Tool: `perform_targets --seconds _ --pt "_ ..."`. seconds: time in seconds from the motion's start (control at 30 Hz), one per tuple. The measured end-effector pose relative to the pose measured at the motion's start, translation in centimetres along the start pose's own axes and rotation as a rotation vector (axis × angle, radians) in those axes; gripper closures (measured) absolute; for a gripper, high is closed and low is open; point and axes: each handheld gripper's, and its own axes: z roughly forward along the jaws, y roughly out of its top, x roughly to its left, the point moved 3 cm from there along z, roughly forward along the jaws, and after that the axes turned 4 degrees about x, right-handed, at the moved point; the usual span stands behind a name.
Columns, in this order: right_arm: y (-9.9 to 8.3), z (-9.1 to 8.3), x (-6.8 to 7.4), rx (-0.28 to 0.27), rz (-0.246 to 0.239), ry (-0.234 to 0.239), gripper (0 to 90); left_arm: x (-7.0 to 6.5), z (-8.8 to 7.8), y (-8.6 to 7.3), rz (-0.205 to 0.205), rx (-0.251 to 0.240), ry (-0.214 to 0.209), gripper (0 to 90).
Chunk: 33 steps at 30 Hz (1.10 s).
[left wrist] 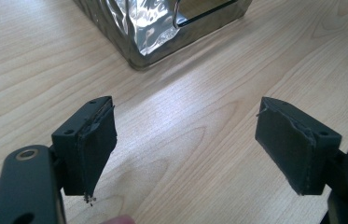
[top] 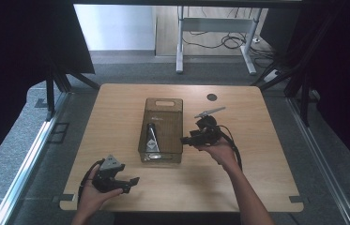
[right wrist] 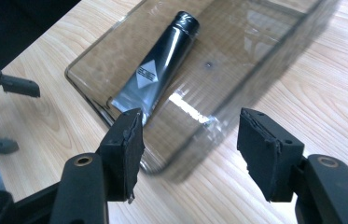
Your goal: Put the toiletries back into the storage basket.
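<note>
A smoky clear plastic bin (top: 178,117) stands lengthwise in the middle of the wooden table. Inside it lies a dark tube (top: 152,138) with a black cap and a diamond logo, its crimped silver end toward the near wall. My right gripper (top: 185,139) hovers at the bin's near right wall, pointing left at it, jaws open and empty. In the right gripper view the tube (right wrist: 157,72) lies beyond the bin's rim (right wrist: 195,158), just past my jaws. My left gripper (top: 133,182) rests low at the front left, open, nothing between its pads (left wrist: 94,144). The bin's corner (left wrist: 155,44) sits ahead of it.
A black round grommet (top: 211,97) is set into the table near its far edge. Bare wood (top: 266,154) lies to the right of the bin and along the front. Dark curtains and metal frame legs (top: 50,93) flank the table; a desk frame (top: 215,37) stands beyond.
</note>
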Motion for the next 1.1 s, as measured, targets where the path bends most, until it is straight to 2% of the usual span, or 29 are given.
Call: perform_targets --seconds 0.23,0.43,0.63,0.7,0.8,0.9,1.1 --pt "-3.8 -2.1 -1.5 -0.087 0.001 -0.026 41.9 0.3 -0.4 -0.1 -0.012 -0.006 0.015 20.8" --pt "-7.6 -2.2 -3.0 -0.089 0.026 -0.048 41.7 0.4 -0.3 -0.3 -0.014 0.004 0.025 20.8" --pt "-10.4 -2.0 -4.5 -0.101 0.067 -0.076 42.5 0.4 -0.3 -0.3 -0.015 0.009 0.03 20.7" --pt "-11.0 -1.8 -4.8 -0.106 0.081 -0.076 42.7 0.3 -0.2 -0.4 -0.018 0.009 0.033 20.7" --pt "-11.3 -1.5 -5.0 -0.093 0.071 -0.095 41.8 0.2 -0.2 -0.4 -0.013 0.014 0.034 20.7" --pt "-11.5 -1.5 -5.3 -0.115 0.098 -0.101 41.2 0.2 -0.2 -0.5 -0.011 0.011 0.032 20.6" --pt "-12.1 -1.4 -5.7 -0.104 0.103 -0.158 37.1 0.2 -0.2 -0.6 -0.005 0.011 0.028 20.4"
